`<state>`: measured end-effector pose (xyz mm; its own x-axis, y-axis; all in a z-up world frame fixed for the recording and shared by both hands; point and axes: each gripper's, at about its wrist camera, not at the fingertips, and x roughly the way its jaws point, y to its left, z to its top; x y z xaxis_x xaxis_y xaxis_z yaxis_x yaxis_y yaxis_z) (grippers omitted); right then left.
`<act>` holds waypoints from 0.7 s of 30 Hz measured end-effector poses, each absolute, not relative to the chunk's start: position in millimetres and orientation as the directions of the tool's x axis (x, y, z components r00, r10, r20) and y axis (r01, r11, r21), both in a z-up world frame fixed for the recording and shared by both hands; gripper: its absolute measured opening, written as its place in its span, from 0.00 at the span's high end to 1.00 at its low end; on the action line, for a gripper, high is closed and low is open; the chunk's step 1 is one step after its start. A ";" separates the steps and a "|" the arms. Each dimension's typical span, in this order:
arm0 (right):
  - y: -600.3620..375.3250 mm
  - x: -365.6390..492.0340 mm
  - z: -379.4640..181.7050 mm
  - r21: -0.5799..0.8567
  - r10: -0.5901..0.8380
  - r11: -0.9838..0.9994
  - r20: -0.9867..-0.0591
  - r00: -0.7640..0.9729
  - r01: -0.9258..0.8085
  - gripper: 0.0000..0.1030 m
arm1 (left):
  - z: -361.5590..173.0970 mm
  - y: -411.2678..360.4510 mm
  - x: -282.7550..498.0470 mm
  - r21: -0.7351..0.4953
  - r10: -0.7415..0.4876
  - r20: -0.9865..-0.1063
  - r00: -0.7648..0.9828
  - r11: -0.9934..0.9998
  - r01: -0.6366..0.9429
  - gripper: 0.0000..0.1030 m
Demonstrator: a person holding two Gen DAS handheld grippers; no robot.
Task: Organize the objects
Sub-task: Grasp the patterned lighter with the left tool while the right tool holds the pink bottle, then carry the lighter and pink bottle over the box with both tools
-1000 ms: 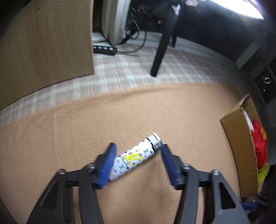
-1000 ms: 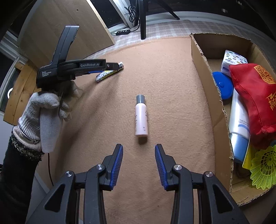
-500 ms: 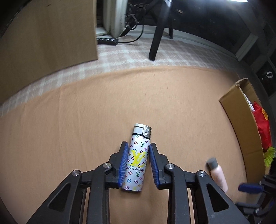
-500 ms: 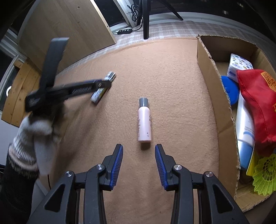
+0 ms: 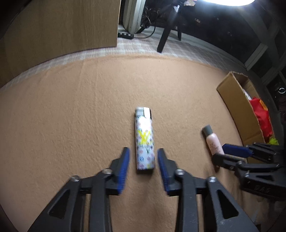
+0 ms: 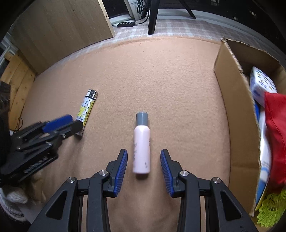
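Observation:
A white lighter [image 5: 144,141] with a colourful monogram print lies flat on the tan felt mat [image 5: 71,116], metal cap pointing away. My left gripper [image 5: 143,157] is open, its blue pads either side of the lighter's near end, apart from it. A small pink bottle [image 6: 141,148] with a grey cap lies on the mat. My right gripper [image 6: 144,158] is open with the bottle's lower half between its pads, not touching. The lighter [image 6: 87,108] and left gripper [image 6: 59,125] also show in the right wrist view; the bottle [image 5: 212,141] in the left wrist view.
An open cardboard box [image 6: 232,100] stands on the right, holding a red bag [image 6: 276,135], a white-and-blue pack [image 6: 261,85], a white tube and a yellow-green shuttlecock [image 6: 271,212]. A wooden panel [image 6: 59,30], a black chair leg [image 6: 152,16] and a power strip lie beyond the mat.
My left gripper was shut on the lighter half a second ago; its jaws have opened and drawn back, the lighter lying on the mat. My right gripper has moved forward around the pink bottle.

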<state>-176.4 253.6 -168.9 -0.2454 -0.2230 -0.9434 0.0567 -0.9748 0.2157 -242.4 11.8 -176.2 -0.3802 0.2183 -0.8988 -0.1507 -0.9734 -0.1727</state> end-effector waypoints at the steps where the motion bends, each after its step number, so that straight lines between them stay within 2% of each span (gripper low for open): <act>1: 252.0 -177.9 -169.7 0.209 -0.217 -0.976 -0.945 -0.244 0.060 0.66 | -173.7 11.2 -245.7 -0.172 0.214 -0.896 -0.388 -0.975 -0.141 0.56; 7: 241.7 -183.8 -170.3 0.146 -0.166 -0.985 -0.954 -0.250 0.096 0.66 | -181.0 24.5 -270.2 -0.137 0.195 -0.920 -0.340 -0.973 -0.187 0.56; 9: 240.0 -185.1 -170.1 0.122 -0.147 -0.986 -0.957 -0.252 0.112 0.66 | -184.7 28.0 -273.0 -0.115 0.179 -0.923 -0.342 -0.973 -0.198 0.60; 13: 239.1 -186.6 -169.9 0.095 -0.123 -0.988 -0.958 -0.260 0.120 0.71 | -185.3 29.3 -271.7 -0.078 0.151 -0.922 -0.356 -0.974 -0.213 0.75; 18: 239.5 -186.3 -169.4 0.066 -0.095 -0.991 -0.958 -0.269 0.114 0.82 | -184.4 17.3 -263.5 -0.096 0.173 -0.919 -0.355 -0.970 -0.225 0.76; 21: 241.7 -184.3 -169.7 0.073 -0.099 -0.992 -0.957 -0.271 0.102 0.82 | -183.6 15.1 -251.4 -0.096 0.175 -0.919 -0.354 -0.969 -0.229 0.76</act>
